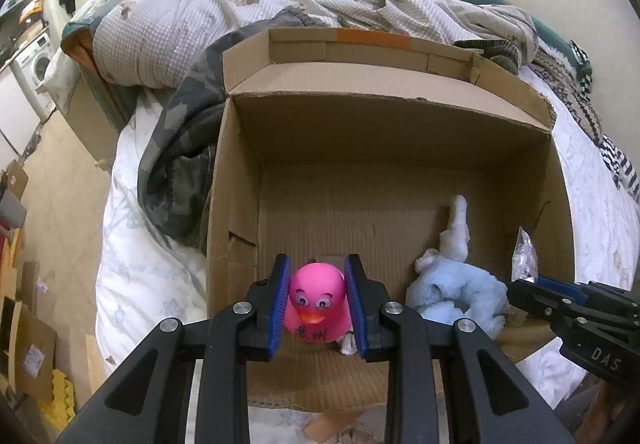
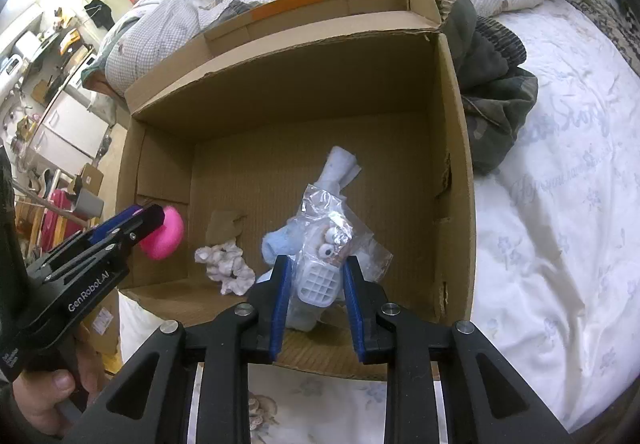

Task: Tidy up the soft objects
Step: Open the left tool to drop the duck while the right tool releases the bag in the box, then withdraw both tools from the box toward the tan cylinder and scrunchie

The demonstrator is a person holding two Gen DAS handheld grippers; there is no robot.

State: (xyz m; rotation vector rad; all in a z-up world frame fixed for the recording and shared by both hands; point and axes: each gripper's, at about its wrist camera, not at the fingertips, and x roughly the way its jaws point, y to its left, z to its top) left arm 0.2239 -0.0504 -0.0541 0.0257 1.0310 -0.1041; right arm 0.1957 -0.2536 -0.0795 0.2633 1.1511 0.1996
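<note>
left gripper (image 1: 316,300) – jaws clamp pink duck (image 1: 317,302) | right gripper (image 2: 316,296) – jaws clamp plastic bag (image 2: 326,240)

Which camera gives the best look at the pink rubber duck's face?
Left wrist view: the pink rubber duck faces the camera, eyes and orange beak visible, between the left tool's fingers. The right wrist view shows only its pink side.

A bed with a white floral sheet (image 2: 560,204) carries an open cardboard box (image 1: 236,180) at its near edge, a camouflage garment (image 1: 180,164) bunched against the box's side, and a rumpled checked quilt (image 1: 192,16) heaped behind the box.
</note>
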